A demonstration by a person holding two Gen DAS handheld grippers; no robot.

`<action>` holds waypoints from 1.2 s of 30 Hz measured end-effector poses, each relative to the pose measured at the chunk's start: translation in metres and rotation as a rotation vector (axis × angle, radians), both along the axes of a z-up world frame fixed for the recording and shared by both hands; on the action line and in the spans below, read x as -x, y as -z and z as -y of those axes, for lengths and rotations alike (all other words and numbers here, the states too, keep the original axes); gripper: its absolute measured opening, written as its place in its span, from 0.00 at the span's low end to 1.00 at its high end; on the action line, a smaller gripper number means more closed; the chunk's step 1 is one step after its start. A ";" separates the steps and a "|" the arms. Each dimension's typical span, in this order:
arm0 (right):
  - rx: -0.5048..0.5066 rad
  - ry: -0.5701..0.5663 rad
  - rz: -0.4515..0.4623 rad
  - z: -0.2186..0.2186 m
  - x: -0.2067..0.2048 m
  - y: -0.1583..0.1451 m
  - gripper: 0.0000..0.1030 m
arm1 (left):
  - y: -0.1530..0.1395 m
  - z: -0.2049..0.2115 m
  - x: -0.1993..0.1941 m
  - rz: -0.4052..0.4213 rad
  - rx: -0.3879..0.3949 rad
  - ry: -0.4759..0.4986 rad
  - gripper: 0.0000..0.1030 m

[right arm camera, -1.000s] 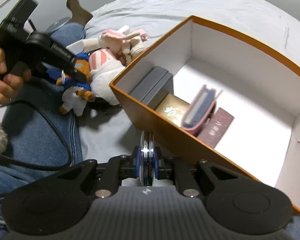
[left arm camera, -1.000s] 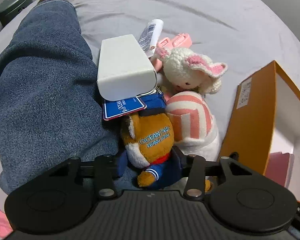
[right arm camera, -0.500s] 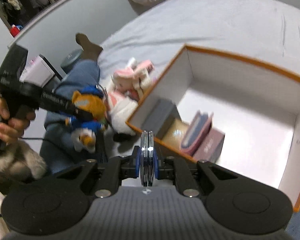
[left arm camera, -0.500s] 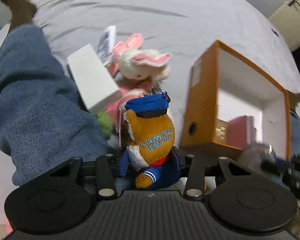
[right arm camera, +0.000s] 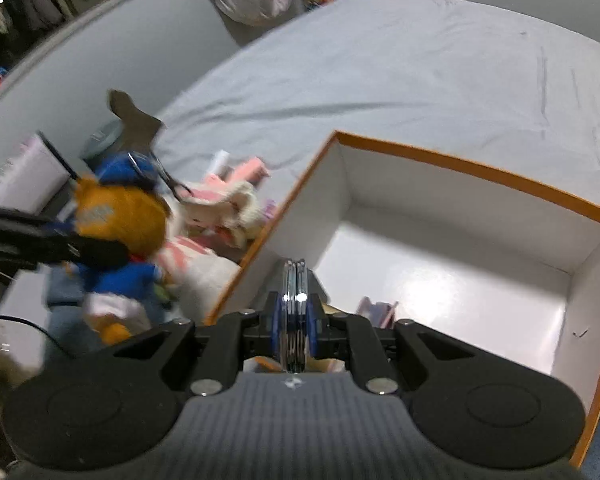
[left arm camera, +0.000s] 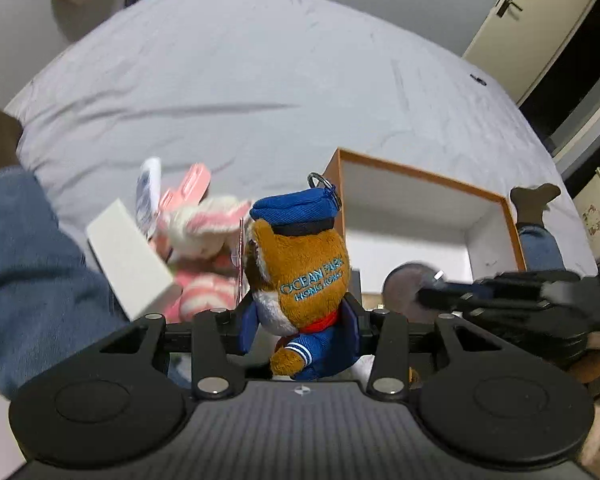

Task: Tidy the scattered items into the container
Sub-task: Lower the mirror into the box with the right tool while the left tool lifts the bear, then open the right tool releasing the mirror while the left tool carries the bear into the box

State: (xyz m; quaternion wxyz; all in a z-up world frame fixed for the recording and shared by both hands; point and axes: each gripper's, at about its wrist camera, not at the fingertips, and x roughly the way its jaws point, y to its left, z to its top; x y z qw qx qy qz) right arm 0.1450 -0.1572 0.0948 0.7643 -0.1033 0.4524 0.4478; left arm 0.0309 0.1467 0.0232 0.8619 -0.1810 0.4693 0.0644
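Orange box (right arm camera: pixel 476 172) holds pink book (right arm camera: pixel 374 308); left tongs (left arm camera: pixel 300 316) grip plush (left arm camera: pixel 304 276)

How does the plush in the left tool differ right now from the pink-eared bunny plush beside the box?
The sailor plush is clamped in the left tool and lifted upright; the bunny plush lies loose on the bed sheet.
The sailor plush is orange-brown with blue cap and jacket; the bunny plush is cream with pink ears.
The sailor plush shows a metal keyring; none shows on the bunny plush.
Both are soft toys outside the orange box.
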 end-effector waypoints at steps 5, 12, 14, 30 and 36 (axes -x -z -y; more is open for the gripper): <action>0.067 0.027 0.029 -0.017 0.003 0.014 0.14 | 0.003 -0.003 -0.010 0.017 0.011 0.007 0.48; 0.138 0.019 0.054 -0.033 0.008 0.029 0.16 | 0.006 -0.004 -0.017 0.024 0.027 0.038 0.48; 0.134 0.020 0.034 -0.033 0.007 0.030 0.20 | 0.006 -0.003 -0.019 0.021 0.025 0.047 0.48; 0.039 0.030 -0.100 -0.006 -0.005 0.020 0.21 | -0.001 0.024 -0.061 0.030 -0.052 0.201 0.48; 0.000 -0.007 -0.060 0.002 -0.002 0.005 0.21 | -0.007 0.040 -0.086 0.071 -0.097 0.259 0.48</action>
